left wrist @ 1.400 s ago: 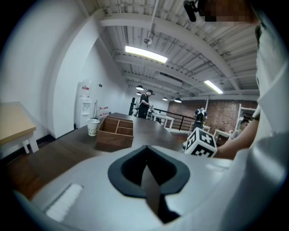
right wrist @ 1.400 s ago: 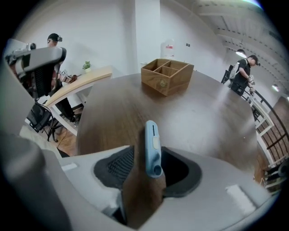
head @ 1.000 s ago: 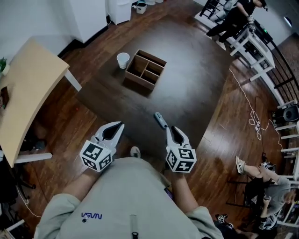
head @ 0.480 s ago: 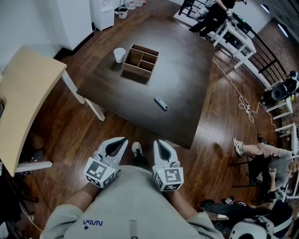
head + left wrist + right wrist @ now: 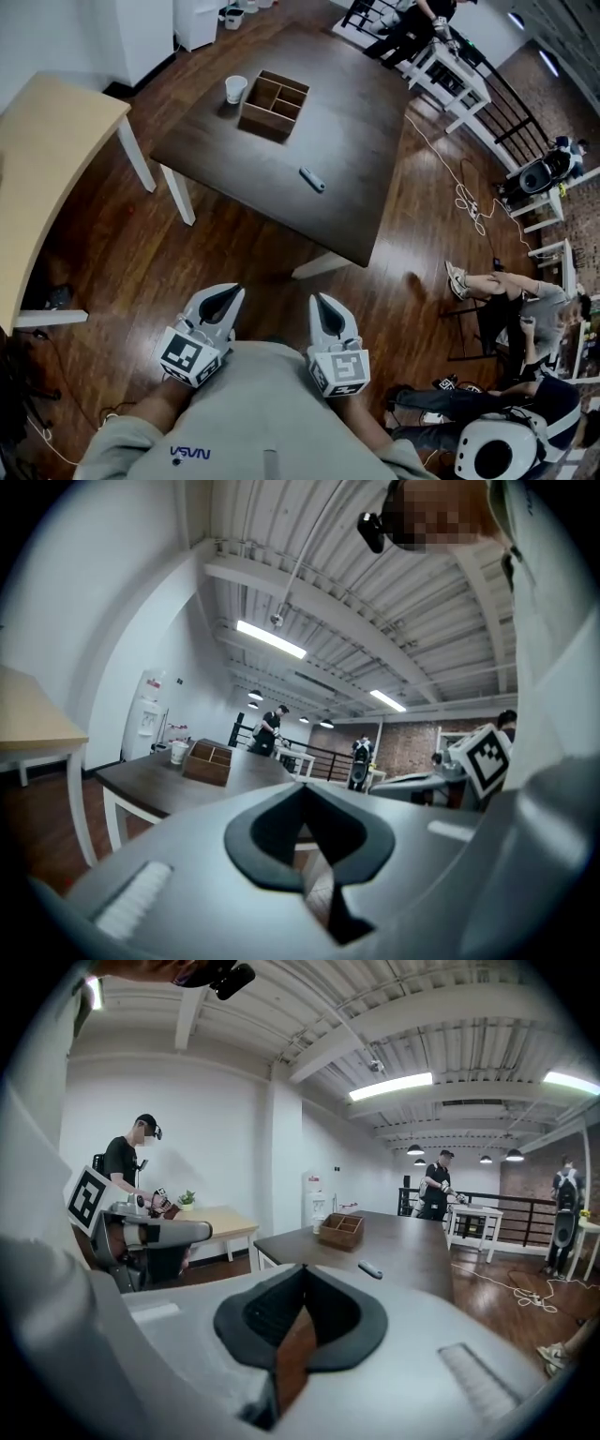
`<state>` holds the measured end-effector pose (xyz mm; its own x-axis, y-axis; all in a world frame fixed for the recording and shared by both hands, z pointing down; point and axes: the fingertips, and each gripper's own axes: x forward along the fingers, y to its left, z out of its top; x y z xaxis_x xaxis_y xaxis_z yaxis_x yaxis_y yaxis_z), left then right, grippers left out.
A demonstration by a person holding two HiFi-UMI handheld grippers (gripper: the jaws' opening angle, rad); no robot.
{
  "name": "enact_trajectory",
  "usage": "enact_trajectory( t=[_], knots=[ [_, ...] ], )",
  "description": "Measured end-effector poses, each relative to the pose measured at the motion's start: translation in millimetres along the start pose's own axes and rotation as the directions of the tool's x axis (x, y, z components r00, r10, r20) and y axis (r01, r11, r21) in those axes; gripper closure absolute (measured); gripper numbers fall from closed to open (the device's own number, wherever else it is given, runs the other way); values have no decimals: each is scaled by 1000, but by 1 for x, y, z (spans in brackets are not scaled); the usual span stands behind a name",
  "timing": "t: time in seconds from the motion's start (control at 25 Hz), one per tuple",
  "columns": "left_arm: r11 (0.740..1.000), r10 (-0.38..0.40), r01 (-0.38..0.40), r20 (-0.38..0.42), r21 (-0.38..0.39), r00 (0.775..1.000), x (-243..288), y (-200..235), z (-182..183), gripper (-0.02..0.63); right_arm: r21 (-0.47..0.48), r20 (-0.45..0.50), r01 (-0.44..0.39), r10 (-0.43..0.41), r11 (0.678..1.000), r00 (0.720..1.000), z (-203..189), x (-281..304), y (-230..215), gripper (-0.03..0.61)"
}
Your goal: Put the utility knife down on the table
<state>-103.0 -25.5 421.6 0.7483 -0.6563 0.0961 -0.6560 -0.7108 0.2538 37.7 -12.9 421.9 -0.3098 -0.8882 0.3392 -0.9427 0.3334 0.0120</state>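
The utility knife (image 5: 312, 179) is a small grey-blue bar lying flat on the dark table (image 5: 356, 112), well away from both grippers. In the right gripper view the knife (image 5: 370, 1268) rests on the dark table (image 5: 417, 1246) ahead. My left gripper (image 5: 232, 291) and right gripper (image 5: 319, 300) hang side by side close to my body, over the wooden floor. Both are shut and hold nothing. The left gripper (image 5: 302, 785) and the right gripper (image 5: 302, 1267) each show their tips touching.
A partitioned wooden box (image 5: 274, 103) and a white cup (image 5: 235, 89) stand at the table's far side. A light wooden table (image 5: 47, 159) is on the left, white tables (image 5: 450, 75) at the back right. A seated person (image 5: 506, 300) and floor cables (image 5: 469, 202) are on the right.
Both grippers have drawn back from the table toward my body, and I stand farther from it. The knife stays where it lay on the table.
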Motion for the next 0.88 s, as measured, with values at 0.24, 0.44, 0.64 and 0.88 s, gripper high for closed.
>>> enact_trajectory(
  t=[0.24,0.44,0.64,0.88],
  knots=[
    [1000,21,-21,14,9,1000,-21,-32,2,612,64,131,18,-26,998,991,29,-54,-15,577],
    [998,-9,8,11,68,1000,-30,-90,-5,612,37,207,-23,15,999,978,29,-106,-5,577],
    [997,7,-7,4,77,1000,-32,-164,-1,612,30,238,-94,84,995,968,18,-157,-4,577],
    [976,162,-159,-11,150,987,-84,-196,-17,612,34,265,-218,202,975,943,0,-205,12,578]
  ],
)
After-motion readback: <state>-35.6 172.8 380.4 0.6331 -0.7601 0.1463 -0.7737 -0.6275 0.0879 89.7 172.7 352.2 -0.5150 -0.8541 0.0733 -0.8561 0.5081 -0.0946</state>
